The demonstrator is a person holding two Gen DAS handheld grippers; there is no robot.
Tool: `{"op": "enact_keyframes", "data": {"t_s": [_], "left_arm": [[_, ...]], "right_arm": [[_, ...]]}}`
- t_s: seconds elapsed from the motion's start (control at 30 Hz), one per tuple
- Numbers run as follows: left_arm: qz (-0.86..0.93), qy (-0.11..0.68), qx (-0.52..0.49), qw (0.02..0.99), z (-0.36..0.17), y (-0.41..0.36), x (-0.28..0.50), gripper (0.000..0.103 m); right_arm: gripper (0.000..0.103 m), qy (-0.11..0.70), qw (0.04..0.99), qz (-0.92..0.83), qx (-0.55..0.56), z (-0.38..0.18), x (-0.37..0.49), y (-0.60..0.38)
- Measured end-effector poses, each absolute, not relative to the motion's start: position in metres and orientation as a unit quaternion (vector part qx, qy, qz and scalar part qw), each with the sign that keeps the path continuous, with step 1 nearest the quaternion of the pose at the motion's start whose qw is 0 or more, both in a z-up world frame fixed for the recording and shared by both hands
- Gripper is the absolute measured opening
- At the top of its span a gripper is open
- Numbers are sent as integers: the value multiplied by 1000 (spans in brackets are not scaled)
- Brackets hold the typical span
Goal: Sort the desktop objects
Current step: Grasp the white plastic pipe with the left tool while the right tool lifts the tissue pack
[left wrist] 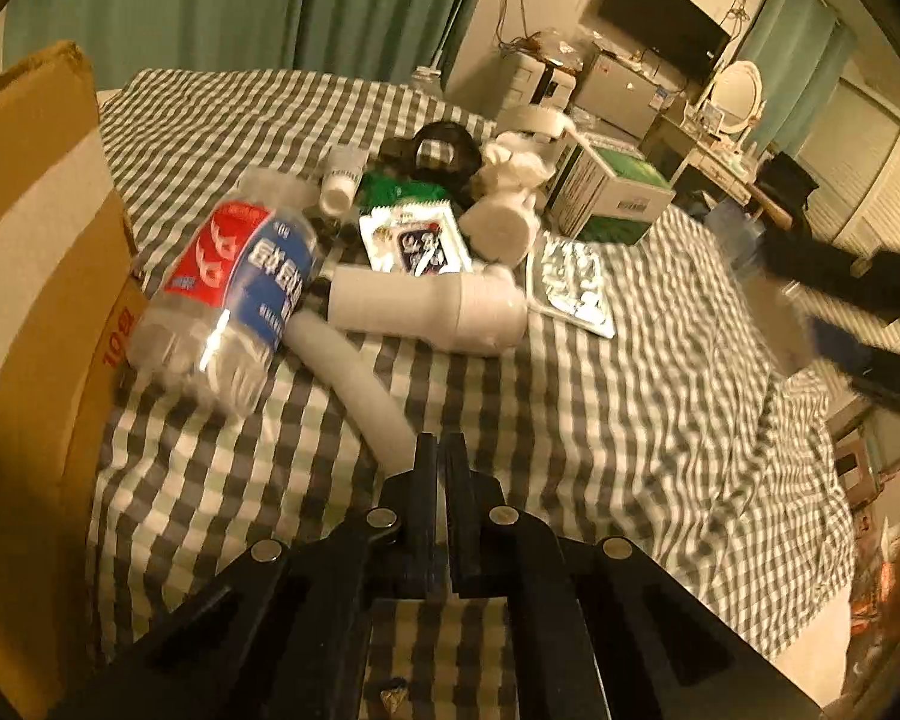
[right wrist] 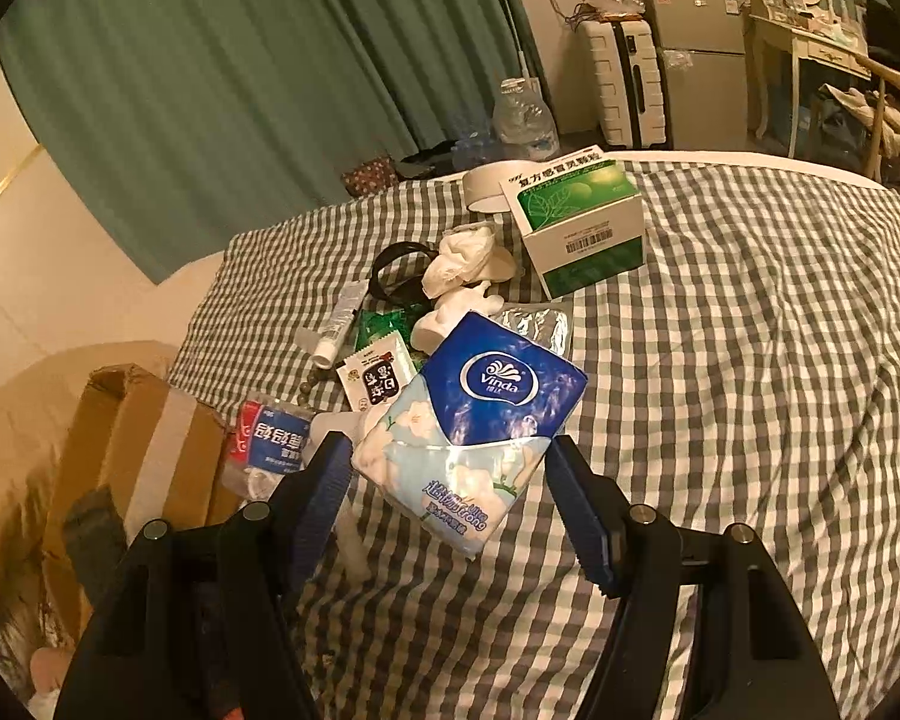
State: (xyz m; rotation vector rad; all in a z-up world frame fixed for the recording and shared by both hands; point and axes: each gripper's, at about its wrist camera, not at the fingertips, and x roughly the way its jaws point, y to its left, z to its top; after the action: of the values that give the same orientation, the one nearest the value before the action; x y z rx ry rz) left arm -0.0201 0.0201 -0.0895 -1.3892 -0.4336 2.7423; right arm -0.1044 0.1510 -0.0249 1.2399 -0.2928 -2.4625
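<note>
Tissue pack [right wrist: 471, 429]: blue Vinda packet, held off the checked cloth between both fingers of the right gripper [right wrist: 450, 474]; lifted clear of the heap, presumably for carrying to its sorting place.
Right gripper: jaws set wide, pressed on the packet's two sides (soft pack, so a broad grip suits).
Left gripper [left wrist: 443, 450]: jaws shut tight, nothing seen between them; tips just beside the end of a white tube [left wrist: 354, 387] lying on the cloth.
Heap: crushed plastic bottle [left wrist: 234, 300] with red and blue label, white bottle [left wrist: 432, 309] on its side, sachets [left wrist: 414, 240], foil blister pack [left wrist: 573, 288], crumpled tissue [right wrist: 465, 258], all close together, still unsorted.
Medicine box [right wrist: 582, 222]: green and white, upright at the far edge of the heap.
Cardboard box [left wrist: 36, 276]: open, at the cloth's left edge; likely a sorting bin.
Checked cloth [right wrist: 750, 360]: work surface, bare on the right.
</note>
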Motion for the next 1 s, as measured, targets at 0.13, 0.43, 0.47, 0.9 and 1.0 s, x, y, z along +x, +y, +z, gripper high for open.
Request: {"op": "enact_keyframes", "data": {"t_s": [0.13,0.43,0.47,0.9,1.0], "left_arm": [[867,-166,-469,5,-111,10,-22,12],[884,-109,-455,-24,-130,27,-48,53],[887,-97,-451,-20,-130,29,-47,25],[892,-110,-439,14,-94,27,-26,10],[894,-93,-438,4,-93,23,-23,10]], "right_arm": [[67,-104,180,-881,424,-11,-94,153],[66,-96,176,-882,426,-17,-92,150],[66,-98,177,-881,428,-18,-92,151],[85,-38,167,-845,507,-85,-120,125],[85,33,167,-842,512,-103,-128,106]]}}
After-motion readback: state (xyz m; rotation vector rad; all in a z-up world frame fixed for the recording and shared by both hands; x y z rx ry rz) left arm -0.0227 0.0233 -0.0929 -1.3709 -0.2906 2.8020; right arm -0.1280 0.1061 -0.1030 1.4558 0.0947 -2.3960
